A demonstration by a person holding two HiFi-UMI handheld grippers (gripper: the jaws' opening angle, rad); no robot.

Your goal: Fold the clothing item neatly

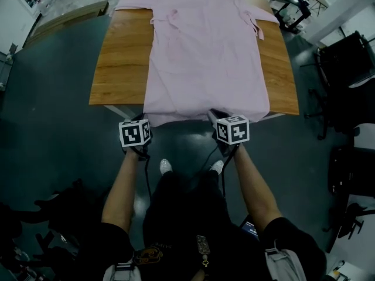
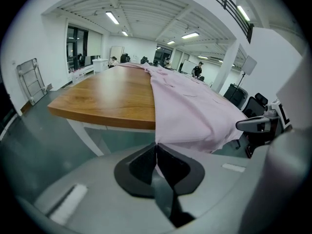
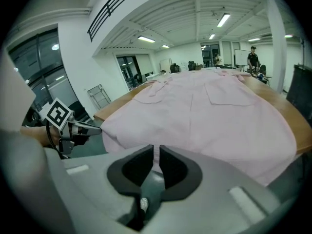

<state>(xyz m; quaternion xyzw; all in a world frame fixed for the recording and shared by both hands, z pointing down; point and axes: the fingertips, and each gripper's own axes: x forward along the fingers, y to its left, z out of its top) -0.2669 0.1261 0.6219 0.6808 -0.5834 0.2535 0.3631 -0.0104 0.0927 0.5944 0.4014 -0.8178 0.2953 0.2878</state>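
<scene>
Open-plan office, shown by ceiling strip lights (image 2: 112, 17) and office chairs (image 1: 344, 56).

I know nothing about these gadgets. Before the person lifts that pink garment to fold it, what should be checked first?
1. Hem held by left gripper: ok, jaws shut on its left corner.
2. Hem held by right gripper: ok, fabric pinched between its jaws.
3. Grips at both corners: not ok, the right one sits short of the right corner.
4. Pink garment spread flat on the wooden table: ok.
5. Sleeves folded in: not ok, both lie spread sideways.
</scene>
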